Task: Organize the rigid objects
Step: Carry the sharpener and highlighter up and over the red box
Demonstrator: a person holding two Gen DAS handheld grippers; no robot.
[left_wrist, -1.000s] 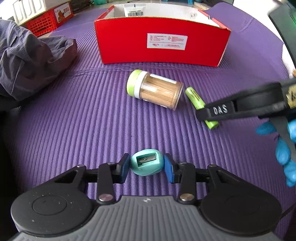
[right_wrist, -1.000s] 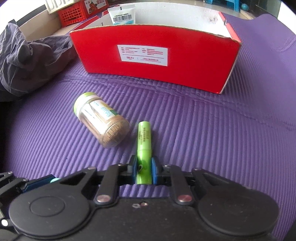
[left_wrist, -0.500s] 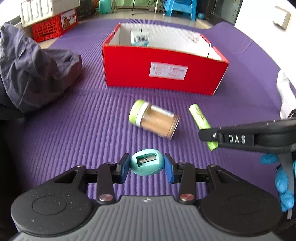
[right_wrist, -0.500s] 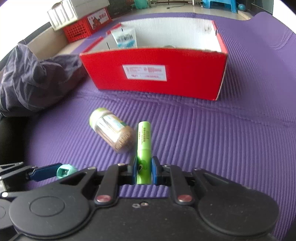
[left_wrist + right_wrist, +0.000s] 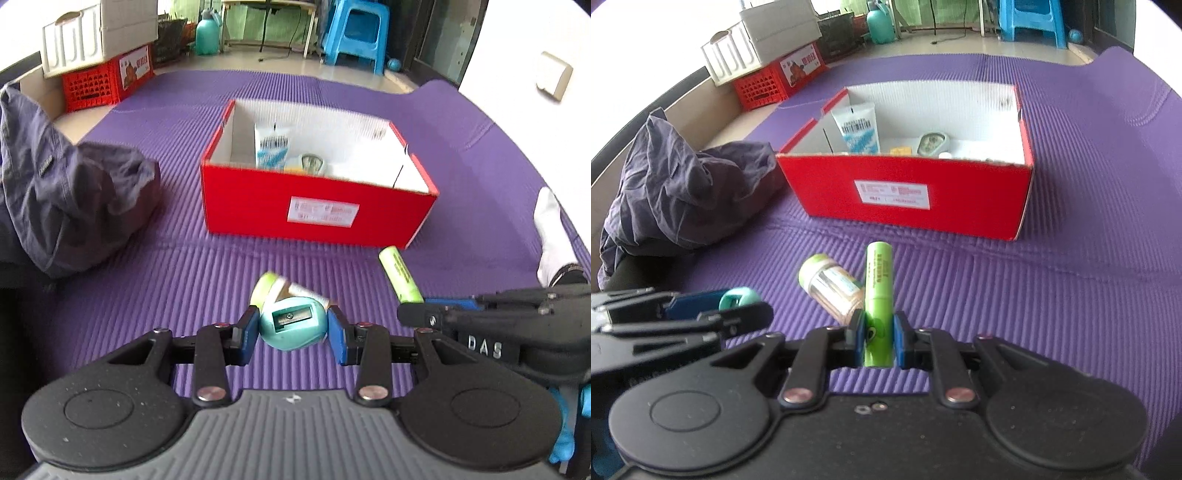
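1. The left gripper [image 5: 291, 328] is clamped on a teal pencil sharpener [image 5: 292, 328], off the mat.
2. The right gripper [image 5: 879, 339] is clamped on a green tube [image 5: 877, 295].
3. A toothpick jar [image 5: 829, 288] lies on the purple mat [image 5: 1034, 295] at eleven o'clock of the tube.
4. The red box [image 5: 905, 192] stands at twelve o'clock.

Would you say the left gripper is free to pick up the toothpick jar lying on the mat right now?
Probably not: the left gripper is shut on the teal pencil sharpener, so the toothpick jar must wait.
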